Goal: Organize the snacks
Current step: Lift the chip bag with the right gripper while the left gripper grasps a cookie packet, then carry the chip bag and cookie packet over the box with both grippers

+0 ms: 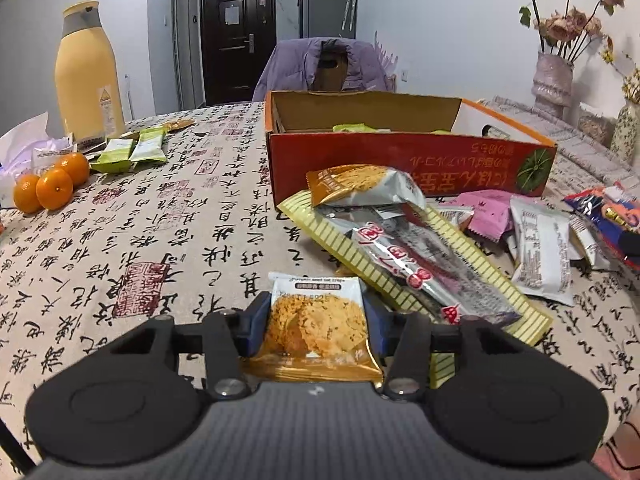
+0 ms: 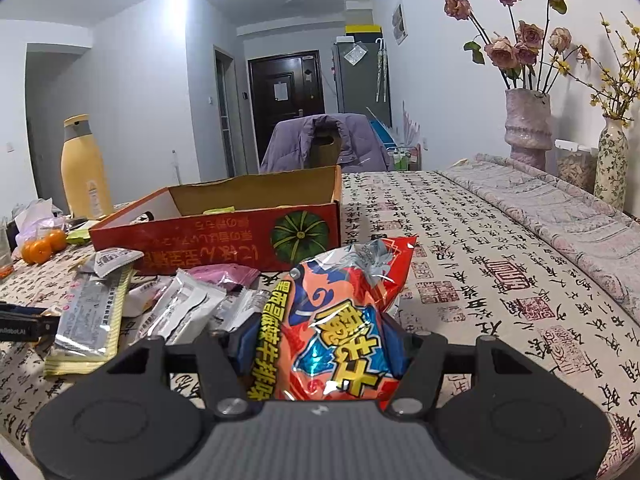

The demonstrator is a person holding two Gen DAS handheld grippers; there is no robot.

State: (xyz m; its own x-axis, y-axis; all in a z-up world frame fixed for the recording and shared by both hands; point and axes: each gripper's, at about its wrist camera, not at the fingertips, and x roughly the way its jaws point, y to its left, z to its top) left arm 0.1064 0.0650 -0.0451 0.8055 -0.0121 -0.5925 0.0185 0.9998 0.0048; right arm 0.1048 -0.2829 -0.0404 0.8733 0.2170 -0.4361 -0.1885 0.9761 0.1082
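**Snacks gripped in both hands, box open on the bench**

Snacks lie in a loose heap on the bench [image 1: 168, 216], which is covered by a cloth printed with black calligraphy and red seals; the red cardboard box [image 1: 400, 160] stands open-topped beyond the heap, with a few green packets showing inside it; a yellow bottle [image 1: 90, 76] stands upright near the bench's far left, and a pale vase [image 2: 527, 128] of dried roses stands at the far right; a long silver packet [image 1: 420, 264] rests across a yellow striped packet [image 1: 352, 248] in the middle of the heap, with white and pink packets just beside them; three small oranges [image 1: 52, 184] sit touching one another in front of the bottle, near two green packets [image 1: 132, 152]. The left hand-held gripper [image 1: 316, 320] is closed on a pumpkin seed crisp packet [image 1: 316, 316], its blue pads pressing the packet's two sides, just above the cloth at the near edge of the heap; the right hand-held gripper [image 2: 324, 344] clamps an orange-red snack bag [image 2: 344, 312], which stands puffed and upright between the fingers, in front of the box's pumpkin-printed corner.
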